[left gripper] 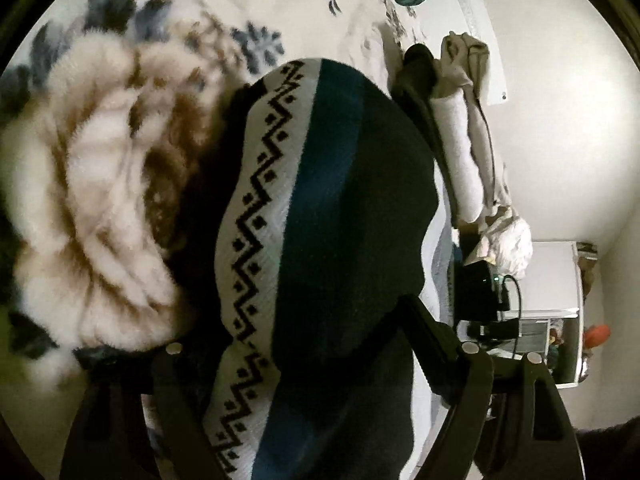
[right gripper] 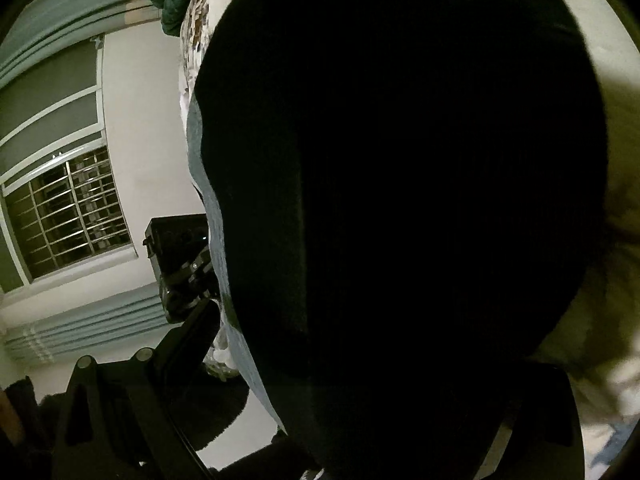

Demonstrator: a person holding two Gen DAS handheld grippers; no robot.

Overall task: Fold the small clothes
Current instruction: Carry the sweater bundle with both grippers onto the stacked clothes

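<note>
the dark knit garment (left gripper: 320, 208) hangs over the floral bedspread (left gripper: 192, 4) mid-fold, draped between the wide-set jaws of the left gripper (left gripper: 320, 344), the right gripper (right gripper: 360, 392) smothered so its grip can't be told, perhaps holding; next, lay it flat.

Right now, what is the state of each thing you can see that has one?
Dark knitted garment with white zigzag band: lifted and bulging, not folded flat.
Fluffy cream floral blanket: spread out, rumpled.
Left hand-held gripper: jaws wide, garment between them, grip unclear.
Right hand-held gripper: jaws hidden by the garment, state unclear.
Grey window blind: partly lowered.
</note>
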